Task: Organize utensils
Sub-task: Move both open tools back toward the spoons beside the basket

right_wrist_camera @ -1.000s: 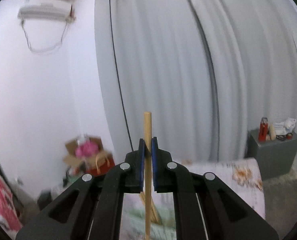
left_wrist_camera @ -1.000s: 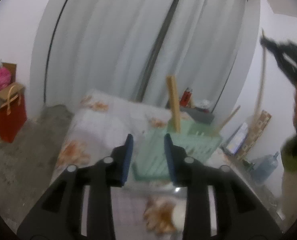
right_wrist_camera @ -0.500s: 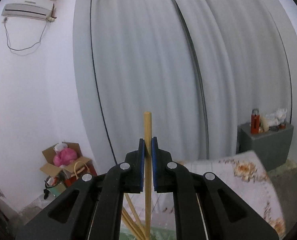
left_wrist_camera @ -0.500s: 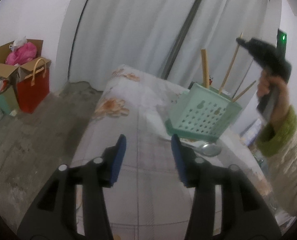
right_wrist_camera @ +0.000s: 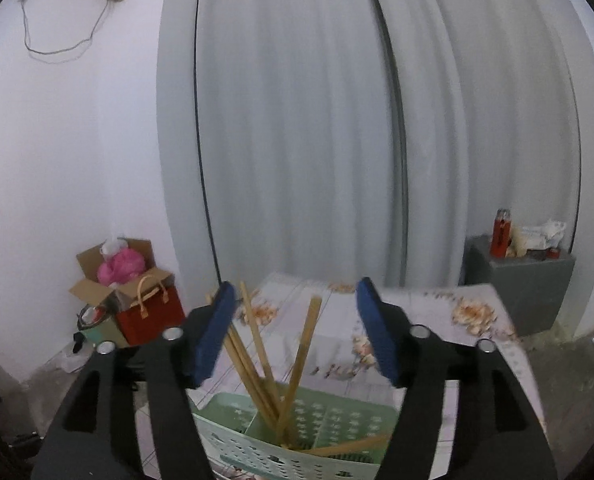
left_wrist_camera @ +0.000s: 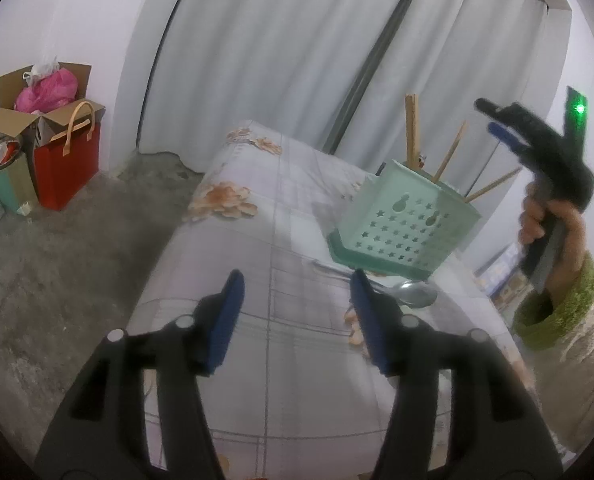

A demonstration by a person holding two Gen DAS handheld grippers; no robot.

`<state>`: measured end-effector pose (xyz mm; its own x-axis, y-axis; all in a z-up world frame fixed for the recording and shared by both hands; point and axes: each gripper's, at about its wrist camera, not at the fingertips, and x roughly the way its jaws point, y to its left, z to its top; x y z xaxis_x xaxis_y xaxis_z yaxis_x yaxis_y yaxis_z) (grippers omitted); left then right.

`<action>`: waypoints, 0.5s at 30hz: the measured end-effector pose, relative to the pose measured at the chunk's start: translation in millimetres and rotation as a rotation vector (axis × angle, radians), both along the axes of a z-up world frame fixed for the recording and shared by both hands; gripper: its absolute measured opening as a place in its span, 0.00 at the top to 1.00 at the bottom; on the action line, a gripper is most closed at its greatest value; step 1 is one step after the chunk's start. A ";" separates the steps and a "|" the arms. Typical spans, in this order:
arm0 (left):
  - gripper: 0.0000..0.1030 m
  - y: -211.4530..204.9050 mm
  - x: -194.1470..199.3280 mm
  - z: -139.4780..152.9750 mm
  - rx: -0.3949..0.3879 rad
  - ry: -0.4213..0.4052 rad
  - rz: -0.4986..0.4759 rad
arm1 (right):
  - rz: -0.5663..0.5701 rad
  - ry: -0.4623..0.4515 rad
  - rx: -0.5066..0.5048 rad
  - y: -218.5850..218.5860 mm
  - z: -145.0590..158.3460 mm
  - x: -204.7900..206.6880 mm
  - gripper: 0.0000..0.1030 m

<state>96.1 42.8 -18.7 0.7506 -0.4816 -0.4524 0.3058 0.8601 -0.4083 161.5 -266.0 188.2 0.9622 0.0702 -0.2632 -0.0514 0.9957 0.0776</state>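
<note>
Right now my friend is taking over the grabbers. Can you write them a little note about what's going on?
Right gripper: open, jaws just opened, nothing pinched. It hangs over the green holder, where the wooden chopsticks stand loose between its jaws.
Left gripper: open, jaws just opened wider, empty, low over the flowered cloth.
Things: the green holder sits on the cloth, sticks leaning inside. A metal spoon lies on the cloth at the holder's near side, close to the left gripper's right finger.
Done: chopsticks are in the holder.
Left: probably pick up the spoon and put it in too.
</note>
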 end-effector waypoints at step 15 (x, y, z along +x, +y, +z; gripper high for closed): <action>0.40 -30.6 -18.0 -4.6 0.036 0.018 -0.095 | 0.106 0.137 0.120 -41.3 -22.4 -80.8 0.28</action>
